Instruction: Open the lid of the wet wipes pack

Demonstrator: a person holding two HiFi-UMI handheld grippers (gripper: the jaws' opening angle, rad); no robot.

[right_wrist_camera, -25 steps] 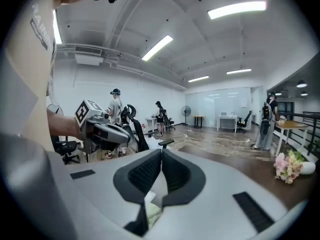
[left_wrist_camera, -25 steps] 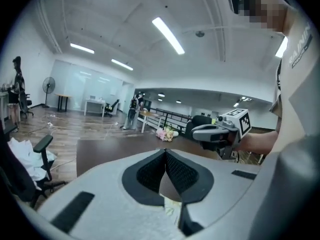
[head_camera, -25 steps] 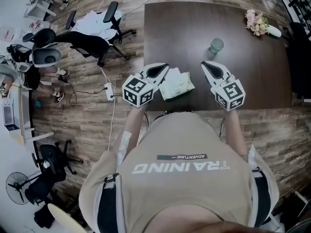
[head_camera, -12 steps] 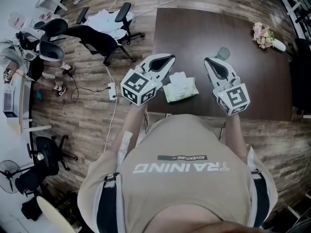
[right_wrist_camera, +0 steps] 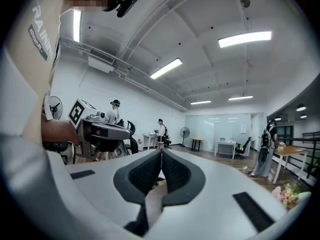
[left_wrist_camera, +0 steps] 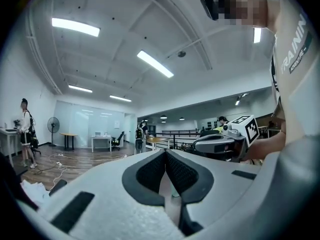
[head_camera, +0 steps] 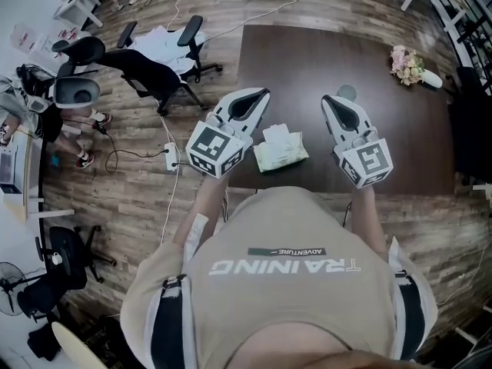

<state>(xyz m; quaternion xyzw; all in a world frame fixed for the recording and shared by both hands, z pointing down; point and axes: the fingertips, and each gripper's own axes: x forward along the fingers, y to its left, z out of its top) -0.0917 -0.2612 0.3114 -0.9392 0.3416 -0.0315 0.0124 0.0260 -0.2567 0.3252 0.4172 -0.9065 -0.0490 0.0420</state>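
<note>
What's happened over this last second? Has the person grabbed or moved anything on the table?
The left gripper and right gripper seem to have risen slightly towards the head camera; the right one's tip now nearly overlaps the cup. Nothing was taken hold of: both pairs of jaws are shut and empty. The wet wipes pack, the cup and the flowers stayed put on the table.

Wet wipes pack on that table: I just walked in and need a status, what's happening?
A person holds a tool in each hand above the dark table's near edge. The left tool and right tool are both shut and empty. The wet wipes pack lies between them on the table, untouched.
</note>
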